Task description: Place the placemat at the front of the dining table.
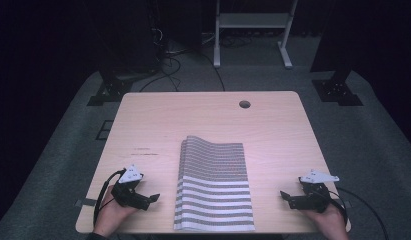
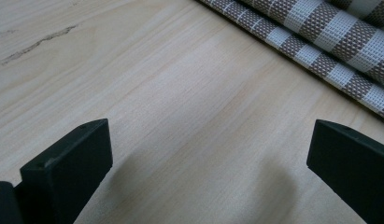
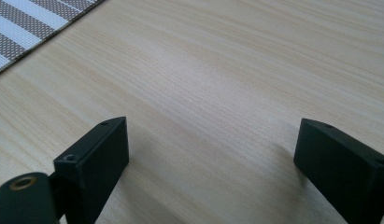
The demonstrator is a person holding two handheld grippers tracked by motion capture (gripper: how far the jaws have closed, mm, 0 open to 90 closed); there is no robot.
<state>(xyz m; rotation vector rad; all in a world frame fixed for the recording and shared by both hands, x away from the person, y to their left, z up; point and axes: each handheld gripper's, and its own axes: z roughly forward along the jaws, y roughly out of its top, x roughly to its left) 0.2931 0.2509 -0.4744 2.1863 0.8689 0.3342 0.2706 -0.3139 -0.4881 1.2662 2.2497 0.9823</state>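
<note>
A folded striped cloth [image 1: 214, 186] lies at lower centre of the table [image 1: 273, 125]. The left gripper [image 1: 152, 198] at lower left and right gripper [image 1: 284, 196] at lower right rest beside it, jaws spread, apparently grasping nothing.

The high view looks forward and down from above the table's [image 1: 208, 120] near edge. Each gripper view sits low, very close over the wood, facing along its own spread jaws. All three share the striped cloth [image 1: 213, 187]: its edge lies ahead-right of the left gripper [image 2: 208, 154], ahead-left of the right gripper [image 3: 210, 154], probably folded.
</note>
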